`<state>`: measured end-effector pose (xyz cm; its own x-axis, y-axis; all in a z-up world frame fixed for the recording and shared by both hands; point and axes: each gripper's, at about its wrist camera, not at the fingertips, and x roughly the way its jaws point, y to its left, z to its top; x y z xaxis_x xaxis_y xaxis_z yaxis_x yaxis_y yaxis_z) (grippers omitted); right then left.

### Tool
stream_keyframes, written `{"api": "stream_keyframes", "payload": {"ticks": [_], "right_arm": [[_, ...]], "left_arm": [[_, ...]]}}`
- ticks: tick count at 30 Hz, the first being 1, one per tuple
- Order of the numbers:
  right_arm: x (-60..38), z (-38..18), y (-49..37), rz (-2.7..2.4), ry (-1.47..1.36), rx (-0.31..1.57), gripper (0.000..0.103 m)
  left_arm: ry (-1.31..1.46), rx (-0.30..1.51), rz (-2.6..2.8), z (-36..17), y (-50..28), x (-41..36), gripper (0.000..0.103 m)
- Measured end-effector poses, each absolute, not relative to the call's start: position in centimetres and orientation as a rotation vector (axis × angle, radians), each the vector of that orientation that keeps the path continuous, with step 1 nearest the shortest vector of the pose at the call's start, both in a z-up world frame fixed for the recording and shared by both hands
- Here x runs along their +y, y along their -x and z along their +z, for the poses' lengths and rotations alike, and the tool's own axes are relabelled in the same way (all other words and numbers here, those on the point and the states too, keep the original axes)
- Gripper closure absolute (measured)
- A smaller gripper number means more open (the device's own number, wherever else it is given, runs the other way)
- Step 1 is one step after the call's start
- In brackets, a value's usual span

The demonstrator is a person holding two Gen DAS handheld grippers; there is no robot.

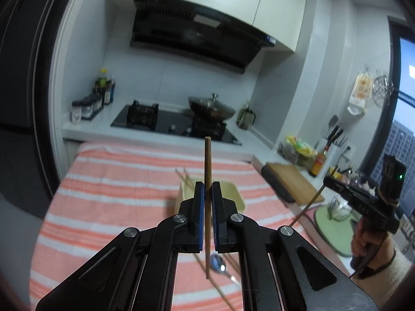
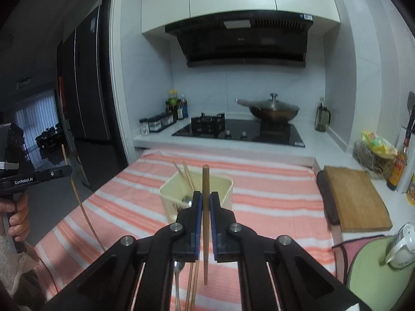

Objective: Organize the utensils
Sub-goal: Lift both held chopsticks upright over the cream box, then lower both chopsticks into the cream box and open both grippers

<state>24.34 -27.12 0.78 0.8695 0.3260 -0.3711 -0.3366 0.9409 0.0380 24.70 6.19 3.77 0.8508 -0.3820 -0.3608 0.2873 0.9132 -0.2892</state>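
1. Both of your tools are already loaded. The left tool [image 1: 207,189] is clamped on a chopstick [image 1: 207,207] between the blue pads, roughly mid-shaft, with the stick standing near upright above and below the jaws. The right tool [image 2: 205,199] is doing the same with a second chopstick [image 2: 205,220].

2. Handling-wise, I'd guess these are light, stiff wooden sticks: nothing fragile, but thin, round and easy to pivot in a two-pad pinch. Holding near the middle looks like the sane choice, since it should swing less. Grab near an end and I'd expect it to droop.

3. Straight ahead of both tools sits the cream holder [image 2: 166,194], an open-topped tub on the striped cloth [image 2: 272,207] covering the bench. It already has a pair of chopsticks [image 2: 185,175] leaning out of its far-left corner, plus something metallic low inside, maybe a spoon bowl; it's too hidden to call.

4. Still loose on the cloth under the tools: a spoon [image 2: 178,269] and two more chopsticks [image 2: 193,280] beside it.

5. Further out, there's a cutting board [image 2: 358,202] at the right, well clear of the holder.
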Motion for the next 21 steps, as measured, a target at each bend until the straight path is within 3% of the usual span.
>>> {"api": "stream_keyframes", "payload": {"ticks": [4,8,16,20,21], "right_arm": [[-25.6,4.2,-28.7,0.322,0.007,0.277,0.097],[-23.8,4.7,-32.3,0.301,-0.015,0.184,0.097],[-19.2,-3.5,-42.8,0.286,0.031,0.687,0.097],[-19.2,-6.3,-43.9,0.306,-0.008,0.785,0.096],[-19.1,-6.5,-43.8,0.310,-0.013,0.775,0.095]], "left_arm": [[0.216,0.297,-0.293,7.2,-29.7,4.2,0.100],[0.199,0.312,-0.215,5.9,-35.3,1.6,0.100],[0.168,0.755,-0.200,-4.6,-44.9,-1.8,0.100],[0.160,0.831,-0.227,-6.8,-45.5,-2.5,0.099],[0.166,0.839,-0.230,-7.0,-45.4,-2.6,0.093]]}}
